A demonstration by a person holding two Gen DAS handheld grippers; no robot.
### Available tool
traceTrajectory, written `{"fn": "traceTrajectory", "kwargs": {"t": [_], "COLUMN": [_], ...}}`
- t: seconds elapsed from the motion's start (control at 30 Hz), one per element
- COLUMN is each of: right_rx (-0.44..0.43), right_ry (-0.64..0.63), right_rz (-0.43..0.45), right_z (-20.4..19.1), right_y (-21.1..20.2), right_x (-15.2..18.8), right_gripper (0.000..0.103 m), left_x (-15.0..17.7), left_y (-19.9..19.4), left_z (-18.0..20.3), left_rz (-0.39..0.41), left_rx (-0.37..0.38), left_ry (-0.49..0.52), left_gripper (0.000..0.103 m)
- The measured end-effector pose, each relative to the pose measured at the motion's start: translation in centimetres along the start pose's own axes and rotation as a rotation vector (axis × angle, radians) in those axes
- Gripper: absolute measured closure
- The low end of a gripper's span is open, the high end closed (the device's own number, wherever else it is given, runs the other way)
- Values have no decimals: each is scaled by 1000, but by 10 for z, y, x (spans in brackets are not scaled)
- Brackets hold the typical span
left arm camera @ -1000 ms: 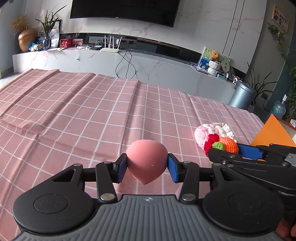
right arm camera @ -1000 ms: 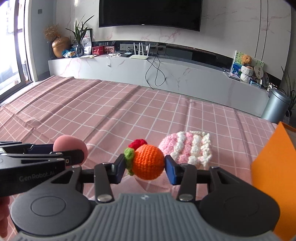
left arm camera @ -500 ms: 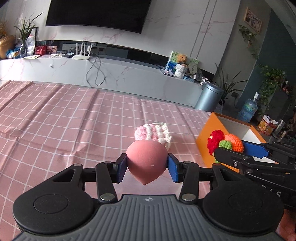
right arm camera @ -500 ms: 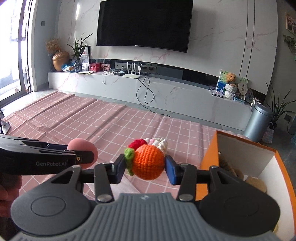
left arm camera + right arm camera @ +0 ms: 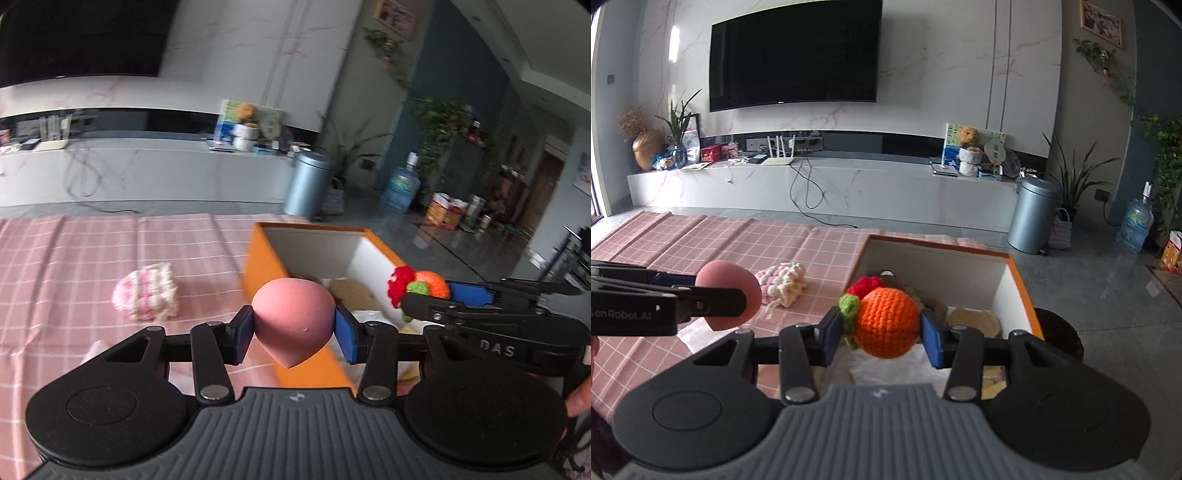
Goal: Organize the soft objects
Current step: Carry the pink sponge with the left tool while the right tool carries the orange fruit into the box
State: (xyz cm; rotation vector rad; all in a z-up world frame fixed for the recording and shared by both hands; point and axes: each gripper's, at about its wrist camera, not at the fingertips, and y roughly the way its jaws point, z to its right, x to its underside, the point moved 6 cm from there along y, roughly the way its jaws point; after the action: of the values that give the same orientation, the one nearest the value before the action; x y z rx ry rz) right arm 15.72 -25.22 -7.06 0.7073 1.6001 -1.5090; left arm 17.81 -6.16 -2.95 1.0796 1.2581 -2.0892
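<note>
Already both hands are loaded: the left hand-held gripper (image 5: 293, 334) is clamped on a pink teardrop sponge (image 5: 293, 325), its blue pads pressing the sponge's sides, and the right hand-held gripper (image 5: 882, 338) is clamped on an orange crocheted fruit (image 5: 888, 323) with a green leaf and a red tuft. The two are carried side by side at the near corner of an orange box (image 5: 1019, 284) with white inner walls, which stands open at the right edge of the table (image 5: 701, 240) under a pink checked cloth. In the right wrist view the crocheted fruit appears over the box's opening; in the left wrist view the sponge sits in front of the box's near left wall, so whether it is over the opening yet I cannot tell. Inside the box some pale, flat, rounded things (image 5: 973, 321) and something white already lie on the bottom, which suggests part of the sorting is done. Neither carried piece has been let go. One pink-and-white crocheted piece (image 5: 147, 295) lies on the cloth, just beside the box's left wall and apart from it. By my reading, what is left is to drop these two into the box and then fetch that last piece.
</note>
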Motion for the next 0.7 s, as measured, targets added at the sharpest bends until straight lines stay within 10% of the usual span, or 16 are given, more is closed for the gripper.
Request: {"fn": "traceTrajectory", "kwargs": {"t": [0.27,0.7], "right_rx": [8,-70], "right_ry": [87,69], "right_rz": [-103,-214], "right_z": [65,74], "right_y": [12,97], "right_x": [5,-1], "right_gripper": [58,58], "left_x": [-9,-24], "left_y": [48,133], "left_z": [49,44], "left_rz": [-104,-264], "left_rx": [166,119], "left_ry": [150,258], "left_gripper": [50,50]}}
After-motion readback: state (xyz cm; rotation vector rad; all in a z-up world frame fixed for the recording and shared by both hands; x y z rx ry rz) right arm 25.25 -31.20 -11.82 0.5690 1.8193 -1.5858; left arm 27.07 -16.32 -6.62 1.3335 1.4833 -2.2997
